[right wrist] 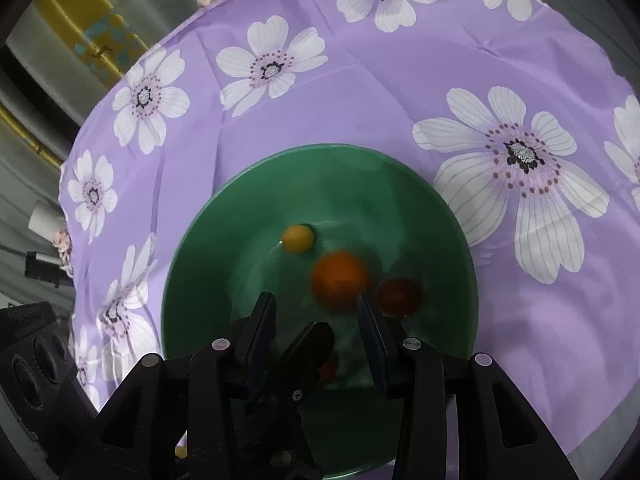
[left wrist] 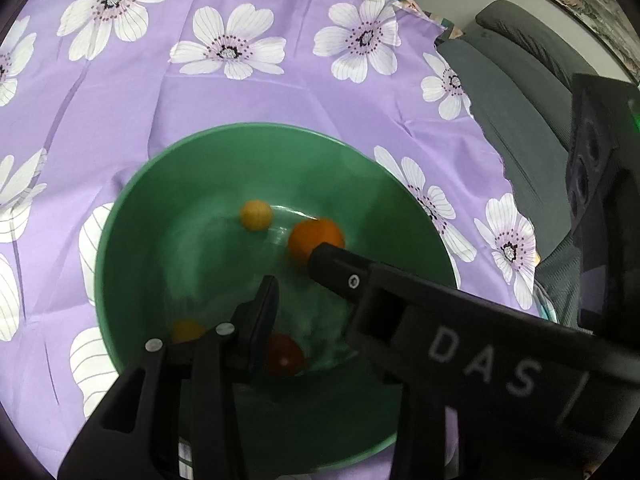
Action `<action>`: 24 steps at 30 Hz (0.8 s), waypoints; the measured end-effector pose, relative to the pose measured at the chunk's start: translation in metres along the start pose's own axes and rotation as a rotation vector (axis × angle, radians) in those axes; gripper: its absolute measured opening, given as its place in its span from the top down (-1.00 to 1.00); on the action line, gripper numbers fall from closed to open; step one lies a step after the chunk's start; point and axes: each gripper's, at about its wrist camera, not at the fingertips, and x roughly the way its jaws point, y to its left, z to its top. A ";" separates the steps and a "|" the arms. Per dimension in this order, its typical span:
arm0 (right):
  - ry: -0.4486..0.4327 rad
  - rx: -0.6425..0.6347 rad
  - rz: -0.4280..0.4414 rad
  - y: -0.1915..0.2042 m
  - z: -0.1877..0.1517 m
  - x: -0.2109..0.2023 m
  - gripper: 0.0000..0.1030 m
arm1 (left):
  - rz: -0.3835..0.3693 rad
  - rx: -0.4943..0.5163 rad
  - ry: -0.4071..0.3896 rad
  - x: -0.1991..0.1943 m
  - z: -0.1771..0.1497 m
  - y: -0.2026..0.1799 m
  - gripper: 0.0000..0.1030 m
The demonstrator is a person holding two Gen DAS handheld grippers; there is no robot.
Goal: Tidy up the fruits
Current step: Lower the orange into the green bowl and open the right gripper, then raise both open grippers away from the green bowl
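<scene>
A green bowl point(left wrist: 132, 216) point(right wrist: 192, 240) on the flowered cloth holds the fruits. In the left wrist view these are a small yellow fruit point(left wrist: 256, 215), a larger orange fruit point(left wrist: 316, 238), a second yellow one point(left wrist: 186, 330) and a red one point(left wrist: 284, 354). My left gripper point(left wrist: 316, 284) hangs over the bowl. Its left finger point(left wrist: 264, 308) shows and the other is hidden behind my right gripper's body point(left wrist: 460, 344). No fruit spans the gap. My right gripper point(right wrist: 316, 304) stands open. The blurred orange fruit point(right wrist: 340, 280) lies just past its tips, beside a yellow fruit point(right wrist: 298, 239) and a red fruit point(right wrist: 400, 296).
A purple cloth with white flowers point(left wrist: 280, 92) point(right wrist: 400, 92) covers the round table. A grey sofa point(left wrist: 520, 92) stands past its right edge. Yellow furniture point(right wrist: 96, 40) lies beyond the left edge. The two grippers cross over the bowl, with a left finger point(right wrist: 312, 340) between the right jaws.
</scene>
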 end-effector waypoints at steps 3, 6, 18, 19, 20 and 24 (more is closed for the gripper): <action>-0.004 0.002 0.009 0.000 -0.001 -0.001 0.16 | 0.016 -0.010 -0.030 -0.003 -0.002 0.000 0.22; -0.009 0.009 0.014 -0.001 -0.001 -0.002 0.15 | 0.018 -0.014 -0.040 -0.003 -0.002 0.001 0.22; -0.036 0.025 -0.028 -0.004 -0.001 -0.007 0.08 | 0.114 -0.011 -0.034 0.003 -0.003 -0.001 0.22; -0.037 0.022 -0.031 -0.004 0.000 -0.007 0.08 | 0.134 -0.006 -0.031 0.006 -0.004 -0.002 0.25; -0.042 0.028 -0.043 -0.006 0.000 -0.007 0.08 | 0.157 0.003 -0.018 0.008 -0.004 -0.003 0.29; -0.059 0.019 -0.053 -0.006 0.001 -0.009 0.08 | 0.164 0.015 -0.041 0.007 -0.009 0.002 0.31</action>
